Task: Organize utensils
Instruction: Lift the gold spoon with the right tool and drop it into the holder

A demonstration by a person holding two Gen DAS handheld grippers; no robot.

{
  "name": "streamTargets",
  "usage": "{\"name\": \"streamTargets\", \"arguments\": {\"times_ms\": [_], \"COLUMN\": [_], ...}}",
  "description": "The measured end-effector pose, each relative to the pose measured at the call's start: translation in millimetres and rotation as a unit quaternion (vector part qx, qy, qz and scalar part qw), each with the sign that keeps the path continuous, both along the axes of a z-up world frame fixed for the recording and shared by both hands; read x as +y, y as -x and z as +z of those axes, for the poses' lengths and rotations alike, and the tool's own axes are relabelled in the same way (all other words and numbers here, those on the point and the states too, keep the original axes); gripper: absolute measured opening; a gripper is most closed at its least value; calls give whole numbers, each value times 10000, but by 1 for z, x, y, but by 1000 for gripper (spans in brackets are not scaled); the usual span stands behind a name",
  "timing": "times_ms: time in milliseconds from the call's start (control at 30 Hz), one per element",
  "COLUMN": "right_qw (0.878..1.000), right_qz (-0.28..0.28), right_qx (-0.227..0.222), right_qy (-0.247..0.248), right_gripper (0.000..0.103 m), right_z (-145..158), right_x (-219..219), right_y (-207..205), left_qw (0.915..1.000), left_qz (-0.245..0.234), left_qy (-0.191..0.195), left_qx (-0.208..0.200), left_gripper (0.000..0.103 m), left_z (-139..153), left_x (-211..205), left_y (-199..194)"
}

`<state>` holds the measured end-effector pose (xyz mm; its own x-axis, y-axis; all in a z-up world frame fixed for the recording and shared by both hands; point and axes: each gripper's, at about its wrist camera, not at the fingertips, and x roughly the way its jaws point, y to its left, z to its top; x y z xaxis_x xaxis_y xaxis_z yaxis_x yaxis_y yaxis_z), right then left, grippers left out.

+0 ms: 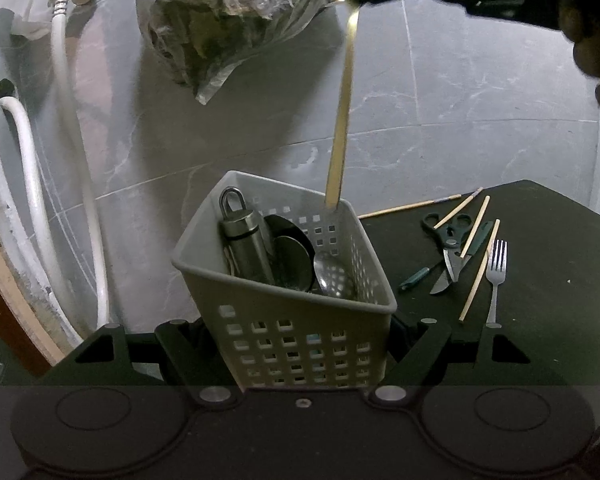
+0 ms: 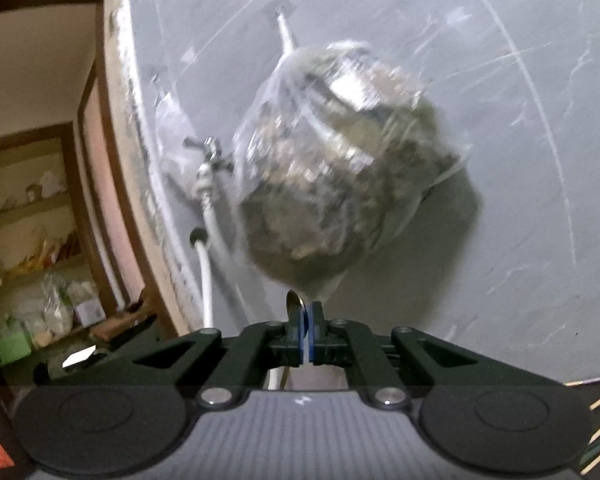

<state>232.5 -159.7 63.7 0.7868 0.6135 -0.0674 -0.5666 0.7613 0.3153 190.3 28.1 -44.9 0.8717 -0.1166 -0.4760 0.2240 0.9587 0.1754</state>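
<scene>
1. Left tongs (image 1: 300, 344), lower centre of the left wrist view: fingers pressed against both sides of the grey perforated basket (image 1: 284, 280), gripping it; the basket stood at the left edge of the black table (image 1: 540, 320).
2. Basket contents: a metal cylinder with a loop top (image 1: 244, 236), dark round pieces, and a spoon bowl (image 1: 332, 272) at lower right inside.
3. Right tongs (image 2: 307, 320), lower centre of the right wrist view: closed on the end of a long brass-coloured handle (image 1: 342, 128); in the left wrist view they entered from the upper right, the handle hanging down with its lower end inside the basket's far right corner.
4. Table, right of the basket: scissors (image 1: 452, 248), a fork (image 1: 496, 276), several wooden sticks (image 1: 480, 272) and a green-handled knife (image 1: 424, 274), lying loose.
5. Background: grey tiled wall; a plastic bag (image 1: 228, 20) hung at upper centre; white hoses (image 1: 60, 120) at left.
</scene>
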Motion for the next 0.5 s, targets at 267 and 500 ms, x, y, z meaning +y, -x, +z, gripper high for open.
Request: {"name": "streamTargets", "arguments": {"times_ms": [267,500], "right_qw": [9964,9902], "right_qz": [193,463], "right_qx": [189,367], "right_qy": [798,1262], "right_gripper": [2,3], "right_z": [-29,-48], "right_x": [38,51], "right_y": [1,4], "left_qw": [9999,9999], "left_qz": [-162,-164], "left_qy": [2,-2], "left_qx": [-14,-11], "left_gripper": [79,80], "left_z": [-1,-1], "left_x": [-5,-5], "left_y": [2,2]}}
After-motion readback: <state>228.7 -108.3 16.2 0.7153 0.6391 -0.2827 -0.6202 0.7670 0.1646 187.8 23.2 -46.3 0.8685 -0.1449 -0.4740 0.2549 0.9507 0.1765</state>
